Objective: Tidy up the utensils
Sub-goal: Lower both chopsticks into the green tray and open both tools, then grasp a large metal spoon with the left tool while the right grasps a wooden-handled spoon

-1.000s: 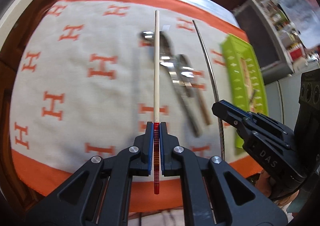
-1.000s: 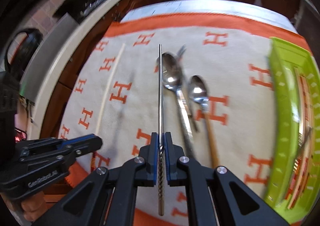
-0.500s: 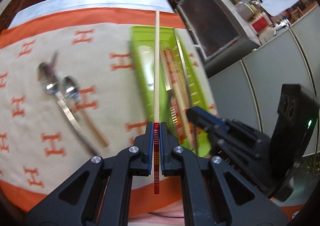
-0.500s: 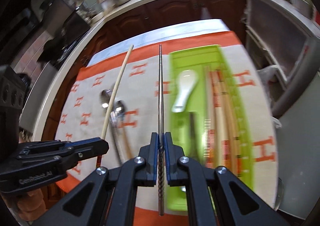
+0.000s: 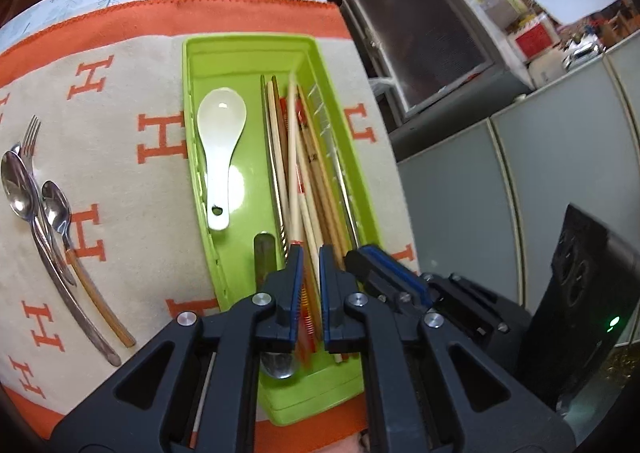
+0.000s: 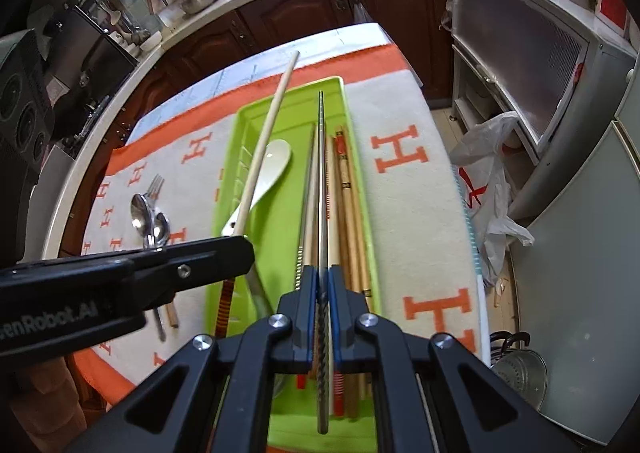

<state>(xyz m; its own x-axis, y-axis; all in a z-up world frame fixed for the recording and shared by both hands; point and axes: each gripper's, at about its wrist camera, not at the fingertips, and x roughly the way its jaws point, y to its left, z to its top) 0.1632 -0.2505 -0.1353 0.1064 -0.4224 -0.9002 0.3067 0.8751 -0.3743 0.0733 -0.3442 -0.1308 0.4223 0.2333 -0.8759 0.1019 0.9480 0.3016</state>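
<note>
Right tongs (image 6: 319, 307) grip a metal chopstick (image 6: 320, 173) above the green tray (image 6: 244, 121).

You have bright, even daylight in both views, with soft, short shadows. Glare sits on the white spoon (image 5: 221, 121) and the metal spoons (image 5: 16, 189). Fisheye bending curves the table (image 6: 256, 65) edge, and corners go black. The wooden chopstick (image 5: 294, 157) smears slightly.

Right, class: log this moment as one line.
left gripper: open, wooden chopstick loose | right gripper: shut on metal chopstick | both over tray | spoons, fork outside
</note>
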